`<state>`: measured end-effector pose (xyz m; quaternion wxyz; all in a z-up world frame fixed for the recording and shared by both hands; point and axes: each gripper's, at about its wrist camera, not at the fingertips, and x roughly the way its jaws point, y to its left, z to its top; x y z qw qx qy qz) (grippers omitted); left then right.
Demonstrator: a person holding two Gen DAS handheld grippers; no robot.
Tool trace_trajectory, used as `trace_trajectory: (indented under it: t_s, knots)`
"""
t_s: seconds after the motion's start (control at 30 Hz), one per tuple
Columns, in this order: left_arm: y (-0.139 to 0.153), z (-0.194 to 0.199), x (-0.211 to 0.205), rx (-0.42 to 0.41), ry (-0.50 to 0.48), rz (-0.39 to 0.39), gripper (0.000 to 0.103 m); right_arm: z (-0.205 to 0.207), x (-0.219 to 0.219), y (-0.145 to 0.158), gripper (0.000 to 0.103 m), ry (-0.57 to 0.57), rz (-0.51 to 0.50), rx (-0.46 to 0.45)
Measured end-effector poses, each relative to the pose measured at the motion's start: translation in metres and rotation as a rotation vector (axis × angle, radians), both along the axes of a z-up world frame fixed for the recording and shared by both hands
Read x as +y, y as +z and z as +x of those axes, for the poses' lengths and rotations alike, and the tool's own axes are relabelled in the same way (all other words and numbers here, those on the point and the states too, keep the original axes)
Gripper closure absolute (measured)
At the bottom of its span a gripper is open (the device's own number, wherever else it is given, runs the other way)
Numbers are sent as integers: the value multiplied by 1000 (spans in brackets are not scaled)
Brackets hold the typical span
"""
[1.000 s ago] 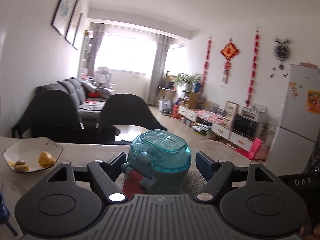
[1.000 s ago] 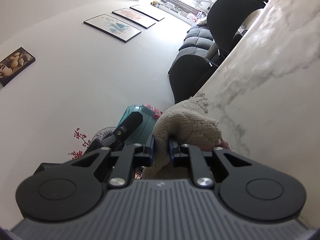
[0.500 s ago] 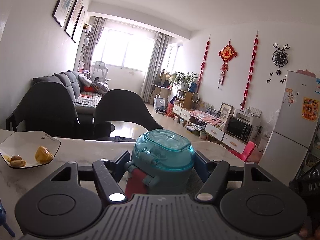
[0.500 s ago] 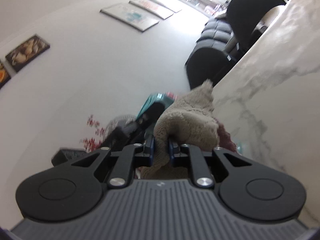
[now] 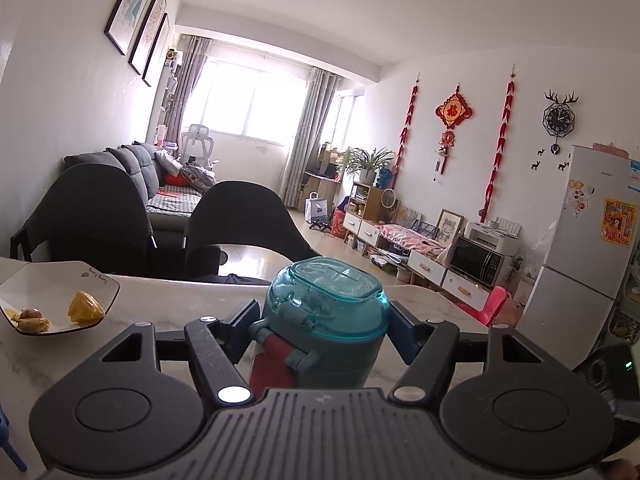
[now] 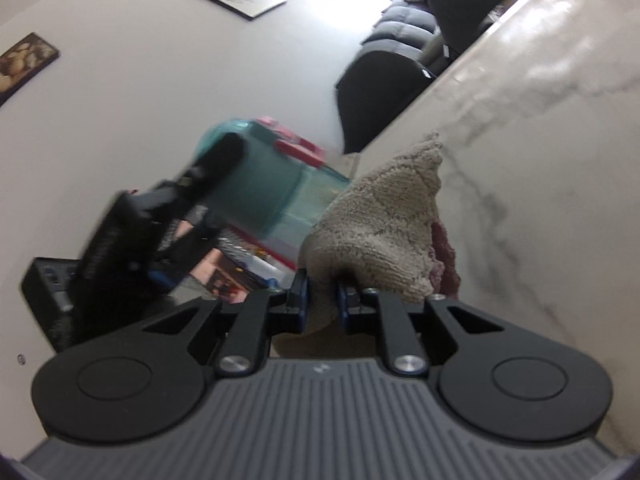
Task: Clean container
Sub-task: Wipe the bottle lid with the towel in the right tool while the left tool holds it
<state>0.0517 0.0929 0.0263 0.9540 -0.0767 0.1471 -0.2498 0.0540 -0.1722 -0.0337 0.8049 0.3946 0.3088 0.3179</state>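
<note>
A teal container [image 5: 326, 312] with a clear teal lid and a red strap stands upright on the marble table [image 5: 168, 300]. My left gripper [image 5: 320, 320] is shut on its body, fingers touching both sides. In the right wrist view the container [image 6: 264, 184] shows blurred at centre left, with the left gripper's black finger on it. My right gripper [image 6: 322, 300] is shut on a beige knitted cloth [image 6: 384, 224], which hangs beside the container; whether they touch I cannot tell.
A white plate [image 5: 44, 300] with food scraps sits on the table at the left. Two dark chairs [image 5: 240, 228] stand behind the table's far edge. The marble table fills the right of the right wrist view [image 6: 540, 160].
The left gripper closed from wide open onto the container. The right gripper with the cloth drew back, so the container now shows beside the cloth rather than behind it.
</note>
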Motion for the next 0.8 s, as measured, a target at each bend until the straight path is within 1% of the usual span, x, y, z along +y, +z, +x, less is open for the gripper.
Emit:
trace_trajectory:
  t_s: [0.13,0.23,0.3,0.37,0.5,0.6,0.67,0.8]
  knots:
    - [0,0,0,-1,2,-5,32,3,-1,-8,89,-12,-6,37]
    - [-1,1,0,1,1,-9,32,1,-1,-2,89,-16,-20,27]
    - [-1,1,-1,2,0,-8,32,0,-1,7,89,-16,-26,1]
    - [0,2,1,4,-2,-8,32,1,-2,16,89,-13,-7,-34]
    - [0,3,3,7,-7,-6,32,-6,-3,38,89,-3,10,-124]
    - [0,3,3,8,-9,-6,32,-8,2,46,89,7,-14,-168]
    - [1,3,4,11,-7,-9,32,-7,5,43,89,10,-35,-170]
    - [2,3,5,12,-6,-10,32,1,8,30,89,33,-14,-121]
